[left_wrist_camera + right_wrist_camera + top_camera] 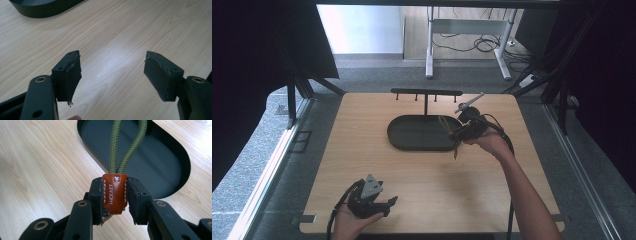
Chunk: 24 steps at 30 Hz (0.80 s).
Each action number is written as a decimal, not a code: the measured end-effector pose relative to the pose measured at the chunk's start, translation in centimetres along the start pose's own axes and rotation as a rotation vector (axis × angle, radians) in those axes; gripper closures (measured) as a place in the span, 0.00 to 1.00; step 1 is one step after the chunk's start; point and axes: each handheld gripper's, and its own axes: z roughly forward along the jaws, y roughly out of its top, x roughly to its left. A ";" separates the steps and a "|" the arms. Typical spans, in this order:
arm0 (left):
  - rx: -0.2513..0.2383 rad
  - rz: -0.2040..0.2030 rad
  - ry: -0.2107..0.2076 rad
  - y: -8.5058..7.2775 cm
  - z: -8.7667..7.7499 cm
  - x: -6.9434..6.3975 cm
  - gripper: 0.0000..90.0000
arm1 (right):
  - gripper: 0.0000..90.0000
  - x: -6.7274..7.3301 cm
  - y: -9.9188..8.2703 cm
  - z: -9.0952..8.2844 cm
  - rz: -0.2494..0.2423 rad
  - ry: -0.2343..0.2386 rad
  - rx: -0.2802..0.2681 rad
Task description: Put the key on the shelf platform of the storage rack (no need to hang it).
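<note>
A brown leather tab [114, 193] stamped with letters carries a loop of olive green cord [125, 147]. My right gripper [115, 200] is shut on this tab, both pads pressing its sides. In the high view the right gripper [460, 131] hovers over the right end of the black oval tray [412, 135], and the cord loop [444, 122] sticks out to its left over the tray. My left gripper [392, 204] rests low near the table's front edge, far from the tray. In its own view the left gripper [112, 77] is open, with bare wood between the pads.
A black bar with several small hooks [427, 92] stands on a post at the tray's far side. The tray's rim [42, 8] sits at the top left of the left gripper view. Beyond the wooden table [362, 165] are desk legs and cables on the floor.
</note>
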 end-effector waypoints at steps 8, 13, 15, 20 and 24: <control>-0.004 0.003 -0.006 0.1 -0.1 -0.1 0.34 | 0.75 -0.8 0.8 0.3 0.009 -0.007 0.004; -0.005 0.002 -0.007 0.0 -0.1 -0.1 0.34 | 0.75 -1.2 1.5 0.6 0.013 -0.009 0.001; -0.004 0.002 -0.009 0.0 0.0 -0.1 0.34 | 0.75 -1.3 1.7 0.7 0.010 -0.008 -0.001; -0.001 0.000 -0.008 0.0 0.1 -0.1 0.33 | 0.75 -1.7 2.5 1.6 0.018 -0.010 0.006; -0.002 -0.003 -0.008 -0.1 0.1 0.0 0.33 | 0.75 -2.1 2.8 2.0 0.023 -0.007 0.002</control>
